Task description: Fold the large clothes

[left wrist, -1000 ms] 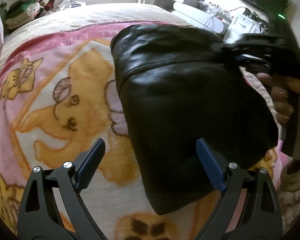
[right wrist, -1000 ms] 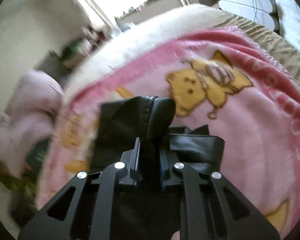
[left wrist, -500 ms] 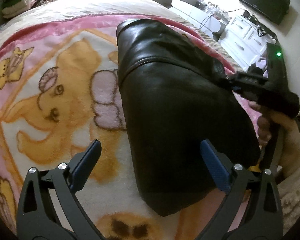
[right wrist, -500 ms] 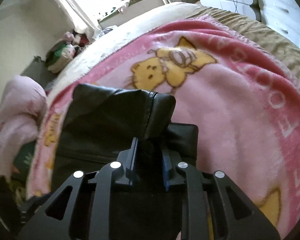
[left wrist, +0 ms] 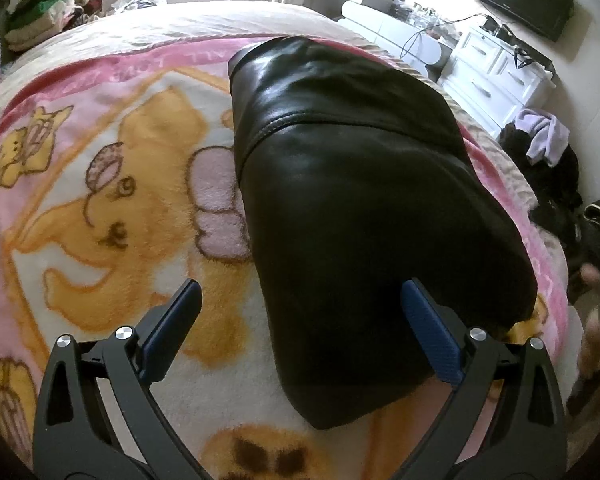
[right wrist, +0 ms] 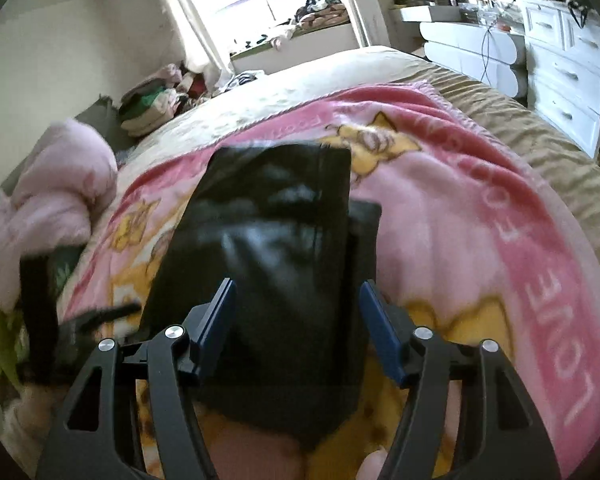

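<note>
Both pairs of tongs spread wide, gripping nothing: left tongs (left wrist: 300, 330) and right tongs (right wrist: 298, 326) each hanging just above the near end of the black leather garment (left wrist: 352, 208). Lying folded into a thick oblong on the pink cartoon blanket (left wrist: 112, 208) covering the bed (right wrist: 556, 148). Long axis running straight away from both sets of tongs, near end rounded and bulging, far end squarer with a seam crossing the upper layer. Seen from the left wrist, shifted toward the right finger (left wrist: 430, 334), the left finger (left wrist: 172, 328) over bare blanket. Seen from the right wrist, centred between the fingers, with a lower layer poking out past the top layer's right edge (right wrist: 366, 224). Neither clearly nearer; right tongs better lined up along the axis, though that view blurred. Probably one more fold across the short way, near end carried to far end, or else a squaring-up of that stray lower layer. Stiff, slippery leather, likely to spring open once let go.
</note>
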